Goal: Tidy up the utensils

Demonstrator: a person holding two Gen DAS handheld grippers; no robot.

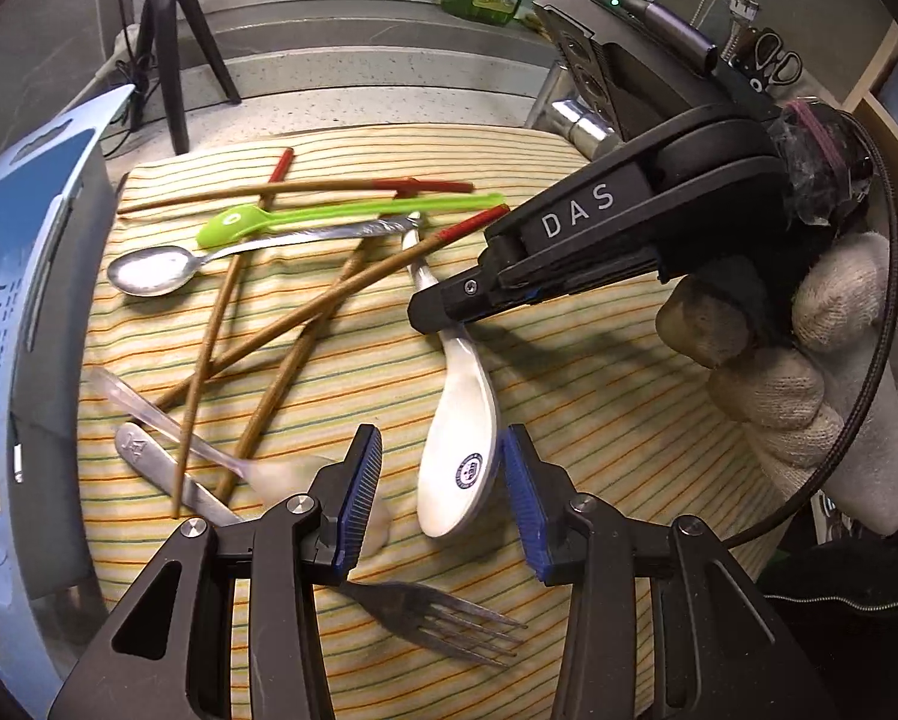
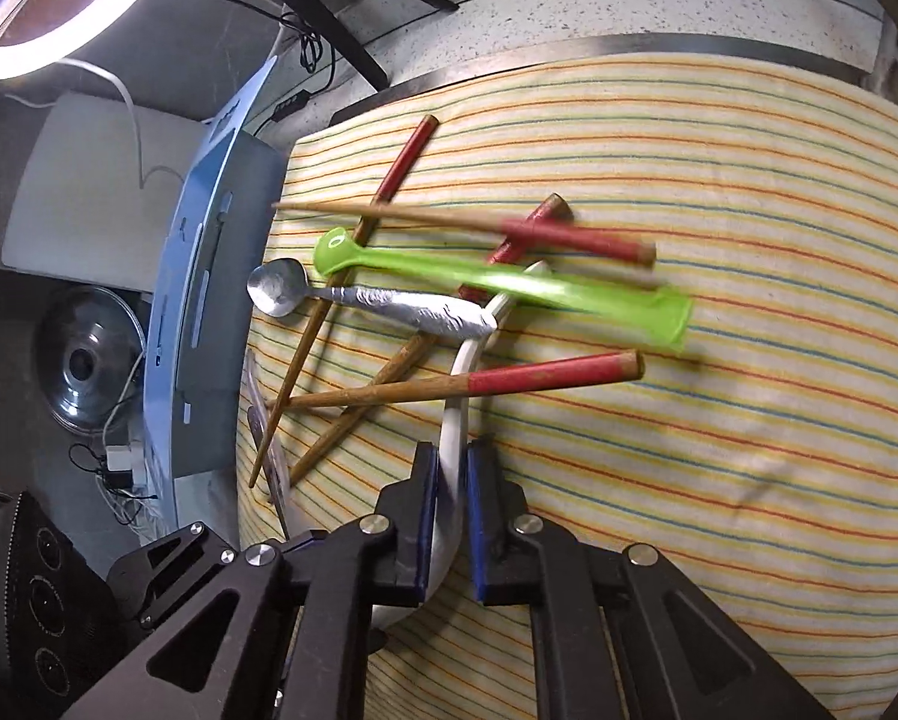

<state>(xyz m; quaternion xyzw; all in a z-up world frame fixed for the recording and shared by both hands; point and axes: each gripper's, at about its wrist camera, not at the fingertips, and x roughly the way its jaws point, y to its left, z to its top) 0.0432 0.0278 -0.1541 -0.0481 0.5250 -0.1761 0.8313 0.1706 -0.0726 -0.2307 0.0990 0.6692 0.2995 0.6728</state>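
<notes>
Striped cloth in yellow, orange and green covers the worktop, with a blue basket along its left edge and a black tripod behind.

On the cloth lies a loose heap of utensils: a white spoon with a blue round mark in its bowl, a green spoon, a metal spoon whose handle is wrapped in foil, four brown chopsticks with red ends crossing one another, a fork near the bottom and a clear plastic spoon at the left.

Part of the fork is hidden behind the left claw, and a flat metal handle beside it runs under the chopsticks (what kind of utensil it is cannot be made out). The green spoon and one chopstick are blurred in the right wrist view.

That left claw hovers partly open, its blue pads either side of the white spoon's bowl; whether they touch it is unclear. Its partner, the right claw, held in a gloved hand, is clenched on the white spoon's handle.
</notes>
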